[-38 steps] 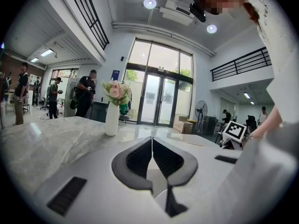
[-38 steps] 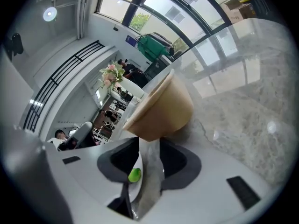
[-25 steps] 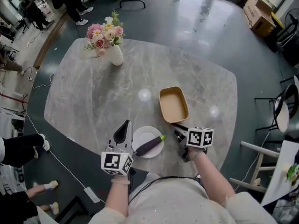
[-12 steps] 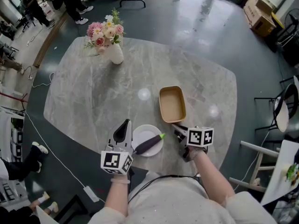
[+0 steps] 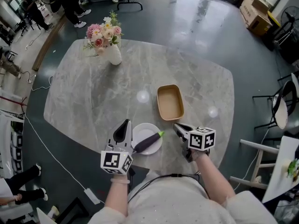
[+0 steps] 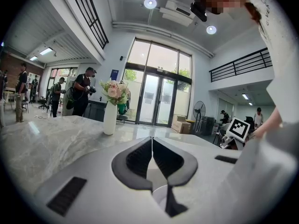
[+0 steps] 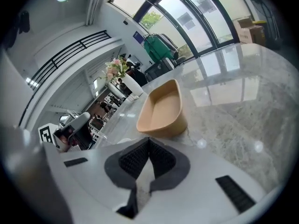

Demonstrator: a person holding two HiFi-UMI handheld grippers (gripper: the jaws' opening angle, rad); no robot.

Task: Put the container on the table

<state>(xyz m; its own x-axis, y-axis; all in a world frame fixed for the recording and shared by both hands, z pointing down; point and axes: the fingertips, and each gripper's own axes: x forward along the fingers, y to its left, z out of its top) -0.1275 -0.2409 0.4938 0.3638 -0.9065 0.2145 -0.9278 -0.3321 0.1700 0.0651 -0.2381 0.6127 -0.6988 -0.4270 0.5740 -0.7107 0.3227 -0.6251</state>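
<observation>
**Container sits on the marble, both claws closed and empty**

Here is the head view. The tan oblong open-topped container (image 5: 170, 101) stands upright on the grey marble-patterned table (image 5: 93, 92), just right of centre frame, with nothing inside it. The right gripper (image 5: 177, 127) sits directly below it in the picture, tips aimed at the container's near end and close to it, though a sliver of tabletop shows between them. In the right gripper view the jaws are pressed together with nothing between the pads, and the container (image 7: 161, 108) rests just beyond them, a little above centre.

At lower centre, a white round plate (image 5: 145, 126) carries a dark purple eggplant with a green stem (image 5: 148, 143) laid across it. The left gripper (image 5: 124, 125) lies just left of that plate, pointing up the frame. Its own view shows the jaws meeting at the tip, pinched narrow and holding nothing.

In the upper left of the table stands a white vase of pink and cream flowers (image 5: 112, 50), well apart from everything else. That same vase (image 6: 110, 118) shows upright at left of centre in the left gripper view.
</observation>
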